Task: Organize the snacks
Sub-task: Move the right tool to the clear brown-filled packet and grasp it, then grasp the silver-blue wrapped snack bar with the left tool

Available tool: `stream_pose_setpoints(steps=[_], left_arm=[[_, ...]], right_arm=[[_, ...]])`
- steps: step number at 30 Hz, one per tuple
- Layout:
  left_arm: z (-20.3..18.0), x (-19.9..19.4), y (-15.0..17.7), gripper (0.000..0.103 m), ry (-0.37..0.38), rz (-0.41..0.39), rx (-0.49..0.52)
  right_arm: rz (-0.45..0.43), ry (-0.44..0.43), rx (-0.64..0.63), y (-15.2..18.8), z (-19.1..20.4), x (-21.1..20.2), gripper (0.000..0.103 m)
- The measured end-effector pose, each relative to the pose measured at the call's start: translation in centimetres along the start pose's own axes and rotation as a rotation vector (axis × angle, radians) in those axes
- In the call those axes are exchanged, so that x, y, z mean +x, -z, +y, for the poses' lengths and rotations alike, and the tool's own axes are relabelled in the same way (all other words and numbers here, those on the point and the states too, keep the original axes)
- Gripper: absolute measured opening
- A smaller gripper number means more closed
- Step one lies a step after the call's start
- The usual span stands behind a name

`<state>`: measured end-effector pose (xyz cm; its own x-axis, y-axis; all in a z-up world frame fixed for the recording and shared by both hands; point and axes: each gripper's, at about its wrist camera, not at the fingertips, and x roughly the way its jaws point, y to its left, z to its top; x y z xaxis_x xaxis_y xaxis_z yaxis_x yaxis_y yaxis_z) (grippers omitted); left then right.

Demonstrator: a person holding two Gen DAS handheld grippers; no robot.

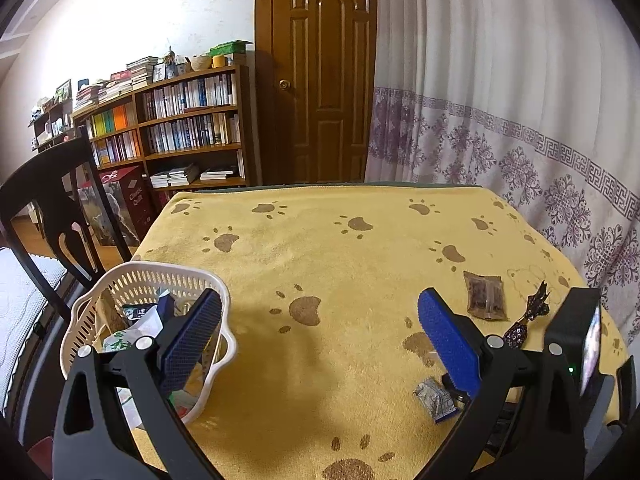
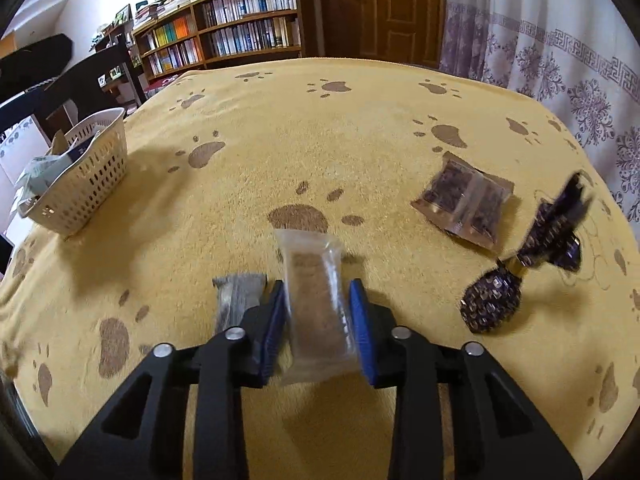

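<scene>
The tabletop [image 2: 360, 128] is covered by a yellow cloth printed with brown paw marks. Far to the left of the right hand-held gripper [image 2: 318, 322] stands a white slotted basket [image 2: 86, 184] near the cloth's left edge. A clear packet with a tan bar [image 2: 316, 304] sits between that hand-held gripper's blue pads, and a grey wrapper [image 2: 236, 300] lies just to their left. Ahead and to the right lies a brown clear-fronted packet [image 2: 464, 204], and further right, near it, a dark purple patterned twist-wrapped sweet [image 2: 516, 276].
</scene>
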<state>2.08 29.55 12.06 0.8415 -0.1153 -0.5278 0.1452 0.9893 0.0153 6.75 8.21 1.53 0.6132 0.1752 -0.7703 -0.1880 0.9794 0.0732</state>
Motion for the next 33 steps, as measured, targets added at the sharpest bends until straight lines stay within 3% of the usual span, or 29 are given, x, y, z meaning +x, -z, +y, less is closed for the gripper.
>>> stream_pose_setpoints(steps=[8,13,21,24,27,33], left_arm=[[-0.6,1.7,1.0,0.1,0.022,0.061,0.006],[-2.7,3.0,2.6,0.1,0.05,0.109,0.067],[-7.2,4.3,6.6,0.1,0.101,0.177,0.227],[-7.8,5.0,7.8,0.099,0.117,0.211,0.242],[-8.0,5.8,8.6,0.092,0.124,0.248,0.242],[-8.3,6.4,9.0,0.091,0.126,0.264,0.255]], right_arm=[[-0.009,0.037,-0.011,2.8,-2.4,-2.5,0.029],[-0.014,0.065,-0.003,4.4,-4.1,-3.8,0.029],[-0.038,0.032,0.021,5.3,-4.9,-4.2,0.03],[-0.04,0.011,0.039,5.4,-5.3,-4.2,0.031],[-0.042,-0.006,0.051,5.5,-5.5,-4.3,0.031],[-0.044,-0.023,0.064,5.5,-5.8,-4.3,0.031]])
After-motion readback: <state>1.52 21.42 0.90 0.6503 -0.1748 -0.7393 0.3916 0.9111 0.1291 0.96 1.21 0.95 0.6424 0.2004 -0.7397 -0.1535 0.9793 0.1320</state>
